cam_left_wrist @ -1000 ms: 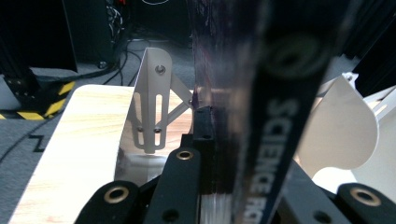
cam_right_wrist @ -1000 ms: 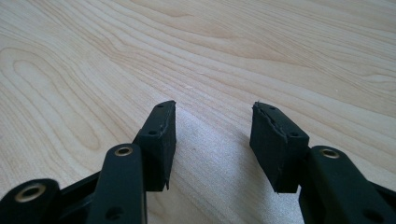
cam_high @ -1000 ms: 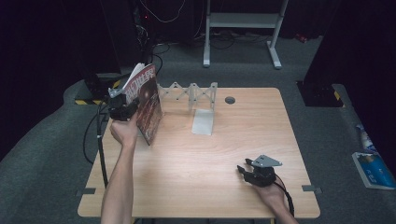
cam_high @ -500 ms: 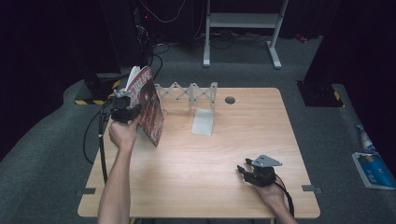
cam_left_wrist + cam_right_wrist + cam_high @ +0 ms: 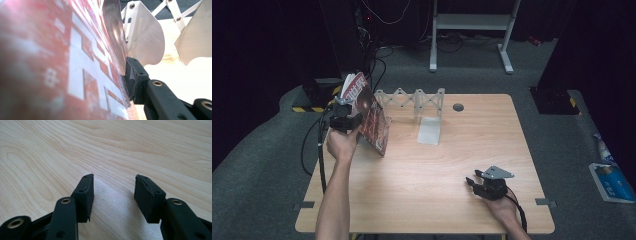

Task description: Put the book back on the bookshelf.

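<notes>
Magazine (image 5: 371, 114), red cover w/ white lettering, stands tilted at the far-left part of the table (image 5: 427, 170), right in front of the left gripper (image 5: 343, 121) and up against it. In the left gripper view the cover (image 5: 62, 65) sits between the jaws; one black pad (image 5: 133, 80) is at the page edge, touching or a hair off, can't tell. Jaws have just been opening, mag is between them. White folding rack (image 5: 412, 100) stands just beyond the mag, its metal dividers (image 5: 143, 35) close past the jaw tips. Right gripper (image 5: 477, 184) rests low on the table near the front-right edge, well apart from the mag, jaws moderately wide w/ nothing between, just bare wood (image 5: 112, 150) ahead. Flat white sheet (image 5: 429, 131) lies by the rack, b/w the two grippers but nearer the left one.
</notes>
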Demonstrator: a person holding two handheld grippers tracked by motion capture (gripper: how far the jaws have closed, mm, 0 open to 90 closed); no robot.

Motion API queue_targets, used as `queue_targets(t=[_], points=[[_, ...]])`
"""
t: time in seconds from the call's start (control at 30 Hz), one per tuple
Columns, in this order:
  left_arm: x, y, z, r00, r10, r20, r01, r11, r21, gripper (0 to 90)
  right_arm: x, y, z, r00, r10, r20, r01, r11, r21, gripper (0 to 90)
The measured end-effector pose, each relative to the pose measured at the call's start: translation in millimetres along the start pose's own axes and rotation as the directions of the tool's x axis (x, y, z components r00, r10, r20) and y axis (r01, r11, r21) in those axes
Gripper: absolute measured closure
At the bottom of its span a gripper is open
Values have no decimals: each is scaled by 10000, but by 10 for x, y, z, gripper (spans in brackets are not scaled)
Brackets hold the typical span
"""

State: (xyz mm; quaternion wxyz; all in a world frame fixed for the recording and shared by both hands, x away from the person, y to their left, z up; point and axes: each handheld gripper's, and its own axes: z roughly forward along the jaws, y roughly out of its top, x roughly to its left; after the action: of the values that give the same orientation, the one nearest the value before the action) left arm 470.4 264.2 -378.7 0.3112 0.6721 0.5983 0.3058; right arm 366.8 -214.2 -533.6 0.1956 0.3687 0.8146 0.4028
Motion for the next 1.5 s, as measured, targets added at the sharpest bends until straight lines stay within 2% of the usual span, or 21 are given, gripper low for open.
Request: queue_targets(t=[0.2, 0.33, 0.6, 1.2, 1.5], points=[[16, -12, 2, 9997, 119, -201, -115, 9997, 218, 682, 0, 0, 0, 10000, 4, 0, -4, 10000, -2, 501], [30, -27, 4, 9996, -46, -263, 54, 9996, 290, 659, 0, -1, 0, 10000, -3, -1, 3, 10000, -3, 501], [44, -34, -14, 9994, -22, -333, 35, 9992, 399, 614, -1, -1, 0, 10000, -21, 3, 21, 10000, -12, 500], [159, -100, -81, 9989, -340, -318, 352, 9986, 404, 541, -3, -2, 0, 10000, -39, -4, 39, 10000, -15, 499], [207, -152, -121, 9983, -497, -321, 505, 9984, 258, 516, -4, -2, 1, 10000, -40, -4, 40, 10000, -16, 498]])
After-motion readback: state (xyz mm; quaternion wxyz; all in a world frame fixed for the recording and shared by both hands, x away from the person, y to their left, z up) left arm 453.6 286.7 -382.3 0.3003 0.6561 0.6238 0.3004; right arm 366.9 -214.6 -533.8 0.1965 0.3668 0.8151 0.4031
